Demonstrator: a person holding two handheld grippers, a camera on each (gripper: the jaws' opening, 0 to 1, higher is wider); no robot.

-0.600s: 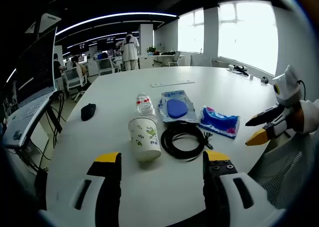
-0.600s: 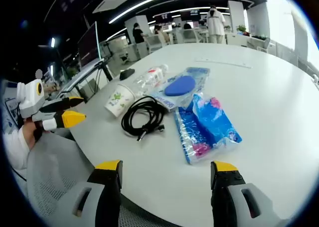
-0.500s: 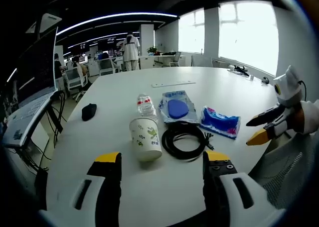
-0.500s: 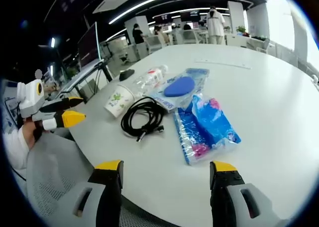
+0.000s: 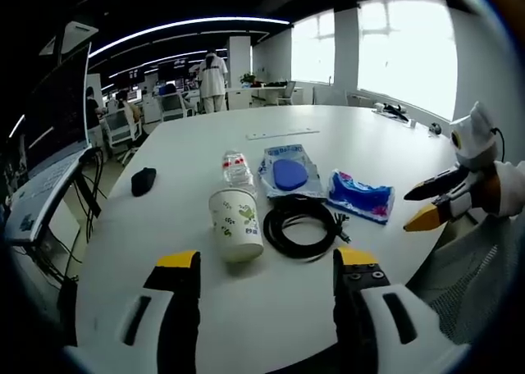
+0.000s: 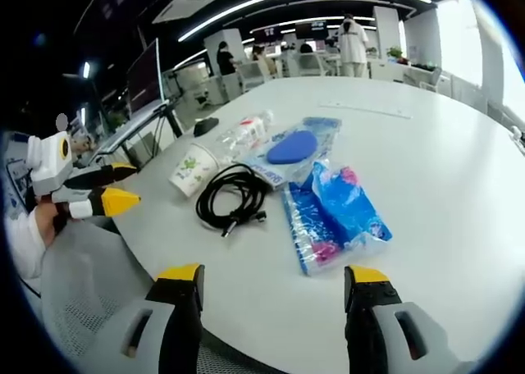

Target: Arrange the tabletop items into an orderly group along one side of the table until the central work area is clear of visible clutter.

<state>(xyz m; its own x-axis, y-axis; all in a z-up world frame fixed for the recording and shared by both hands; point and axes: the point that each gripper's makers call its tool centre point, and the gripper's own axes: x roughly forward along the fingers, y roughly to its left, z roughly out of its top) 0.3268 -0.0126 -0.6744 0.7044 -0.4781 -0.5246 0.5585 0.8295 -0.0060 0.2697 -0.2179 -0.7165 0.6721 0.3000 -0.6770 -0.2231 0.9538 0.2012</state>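
White tabletop, round and smooth [image 5: 377,157], and the clutter sits bunched toward its near side: a white paper cup with green print [image 5: 237,224] stands upright at the left of the group, a clear plastic water bottle [image 5: 235,168] lies on its side just beyond it, and a coiled black cable [image 5: 301,226] lies just right of the cup. Farther right lies a crinkly blue-and-pink plastic packet [image 5: 361,197], and beyond the coil a clear bag holding a dark blue oval pad [image 5: 284,173]. A small black mouse-like object [image 5: 143,180] sits apart at the far left, and a thin white strip [image 5: 283,133] lies well beyond everything. The left gripper [image 5: 261,263] hovers short of the cup, jaws spread wide and empty; the right gripper [image 6: 273,277] hangs over the near edge before the packet, likewise parted and holding nothing. Handling, as a judgement: the cup looks light and easily crushed or tipped, so a gentle pinch on its wall near the rim would suit. The cable is floppy and should be taken across several loops or it will unravel. The packet and bag look soft and slippery, best pinched at an edge or pushed. The bottle may roll; grip its body crosswise.
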